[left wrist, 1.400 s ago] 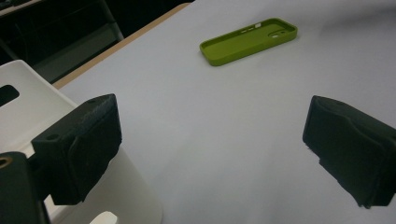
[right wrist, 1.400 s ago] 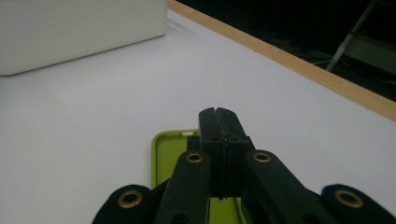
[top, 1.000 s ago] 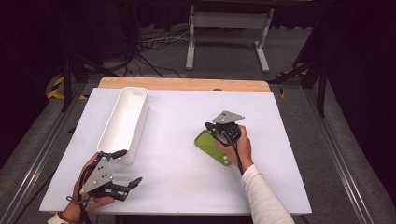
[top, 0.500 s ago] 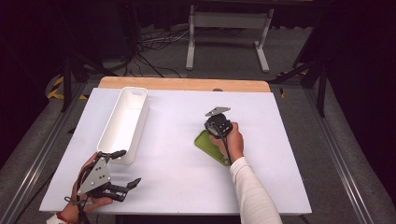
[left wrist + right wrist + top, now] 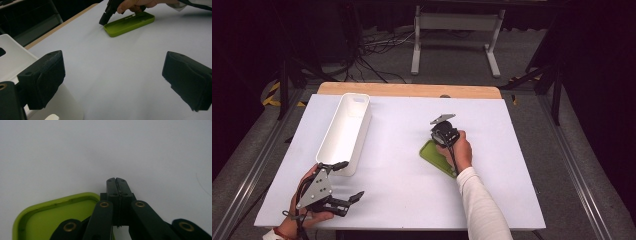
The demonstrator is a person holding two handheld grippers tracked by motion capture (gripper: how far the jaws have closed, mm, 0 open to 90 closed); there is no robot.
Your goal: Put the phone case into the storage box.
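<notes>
Green phone case (image 5: 435,156), right of the white bin (image 5: 346,131), looked light, stiff and slick, best pinched at its thin rim; right gripper (image 5: 116,180) sat closed beside it, left gripper (image 5: 112,82) open.

High view: overhead, facing forward-down on the table (image 5: 402,185). Gripper views sit low and close. All three share the green case (image 5: 432,152).

Right gripper (image 5: 438,134): jaws pressed together, tips pointing down, hand atop. Left gripper (image 5: 346,181): jaws wide apart, held level.
</notes>
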